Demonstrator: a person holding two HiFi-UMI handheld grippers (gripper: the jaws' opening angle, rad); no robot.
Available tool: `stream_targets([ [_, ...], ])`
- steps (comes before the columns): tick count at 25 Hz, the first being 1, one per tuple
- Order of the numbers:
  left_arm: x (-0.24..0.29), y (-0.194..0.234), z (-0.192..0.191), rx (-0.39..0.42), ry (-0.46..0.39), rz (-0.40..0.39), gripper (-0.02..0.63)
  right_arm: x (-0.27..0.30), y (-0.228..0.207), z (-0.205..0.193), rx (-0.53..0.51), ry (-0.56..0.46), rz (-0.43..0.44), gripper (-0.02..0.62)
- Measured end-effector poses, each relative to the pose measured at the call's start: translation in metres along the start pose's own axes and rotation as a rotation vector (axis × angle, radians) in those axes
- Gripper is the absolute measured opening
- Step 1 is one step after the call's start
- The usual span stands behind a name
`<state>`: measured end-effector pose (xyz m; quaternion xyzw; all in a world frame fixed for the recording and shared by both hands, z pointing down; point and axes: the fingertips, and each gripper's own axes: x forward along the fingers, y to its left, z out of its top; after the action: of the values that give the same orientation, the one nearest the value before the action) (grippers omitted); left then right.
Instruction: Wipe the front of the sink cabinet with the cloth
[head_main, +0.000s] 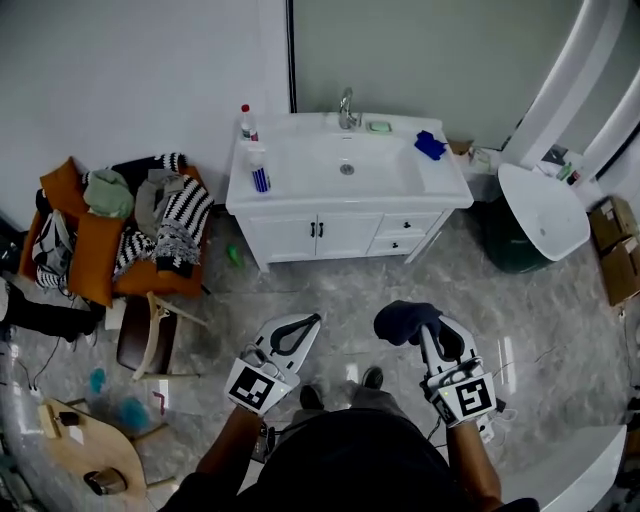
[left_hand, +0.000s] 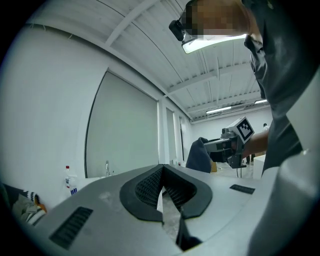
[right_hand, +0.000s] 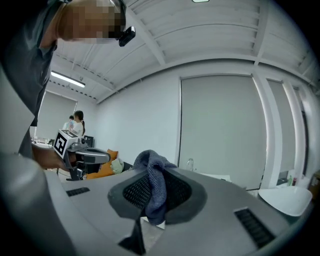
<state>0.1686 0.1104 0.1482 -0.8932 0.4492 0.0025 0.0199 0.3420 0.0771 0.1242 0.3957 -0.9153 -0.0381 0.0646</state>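
**Cloth pinched in the right gripper, cabinet front well ahead**

The right gripper has its jaws closed on a dark blue cloth, a soft, nubby bundle bunched over the tips. The left gripper has its jaws drawn together on nothing. Both hang well short of the white sink cabinet. Its smooth panelled front runs crosswise, straight ahead of and below the cloth, across glossy grey floor. The cloth sits opposite the cabinet's drawers, so the right arm looks best placed to reach it.
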Motion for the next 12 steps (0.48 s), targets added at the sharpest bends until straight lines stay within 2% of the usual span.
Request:
stream_targets([
  [6, 0.035, -0.002, 0.005, -0.004, 0.072, 0.044, 0.005, 0.015, -0.039, -0.001, 0.057, -0.029, 0.069, 0.044],
  [10, 0.072, -0.016, 0.019, 0.022, 0.047, 0.044, 0.005, 0.012, -0.080, -0.010, 0.092, -0.045, 0.088, 0.044],
  [12, 0.083, -0.018, 0.025, 0.010, 0.046, 0.081, 0.005, 0.020, -0.095, -0.015, 0.108, -0.072, 0.128, 0.044],
])
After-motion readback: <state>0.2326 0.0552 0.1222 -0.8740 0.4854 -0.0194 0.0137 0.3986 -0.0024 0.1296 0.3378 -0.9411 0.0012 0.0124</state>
